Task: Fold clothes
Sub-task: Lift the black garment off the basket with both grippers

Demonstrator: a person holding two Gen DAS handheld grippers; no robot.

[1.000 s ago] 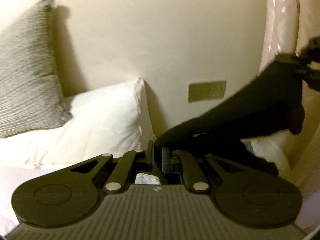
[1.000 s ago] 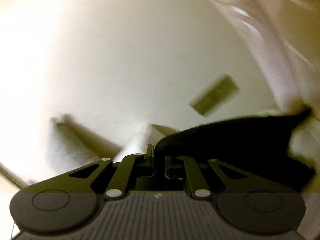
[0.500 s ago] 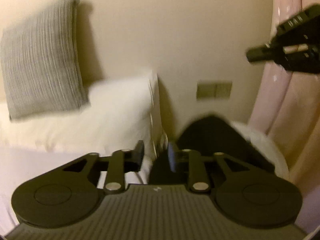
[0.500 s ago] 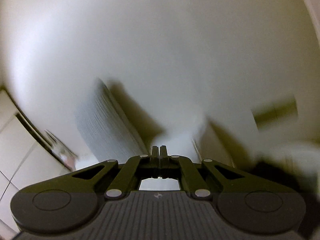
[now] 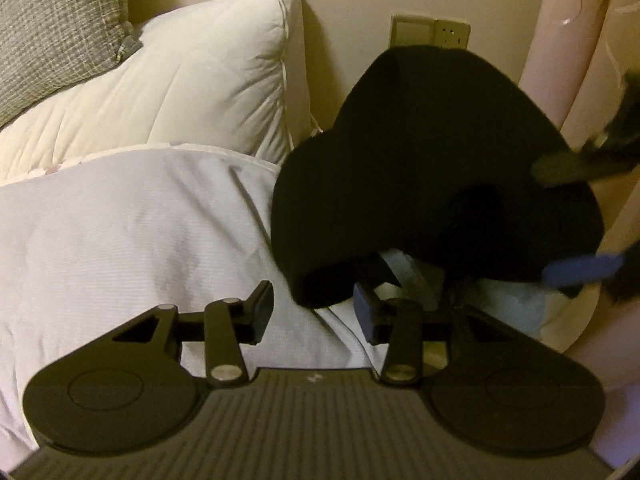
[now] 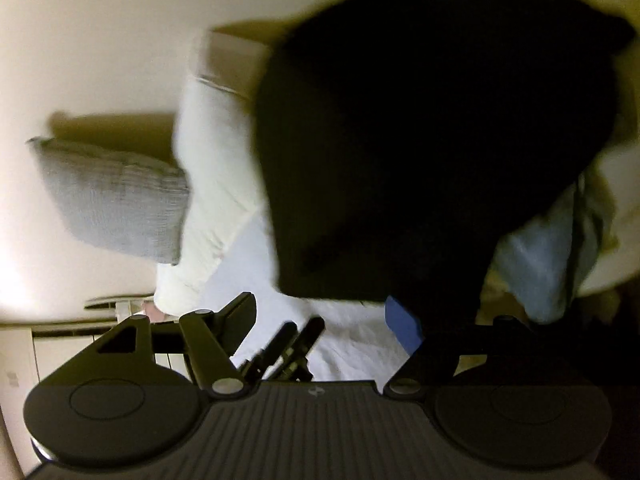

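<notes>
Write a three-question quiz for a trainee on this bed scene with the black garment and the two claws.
1. True or false: the left claw is clamped on the black garment.
2. What lies under the black garment on its right side? A) a red towel B) a light blue garment C) a book
3. Fill in: the grey cushion leans next to the ____ pillow.

Key: 1 false, both the left and the right claw stand open with nothing between their fingers; 2 B; 3 white.
</notes>
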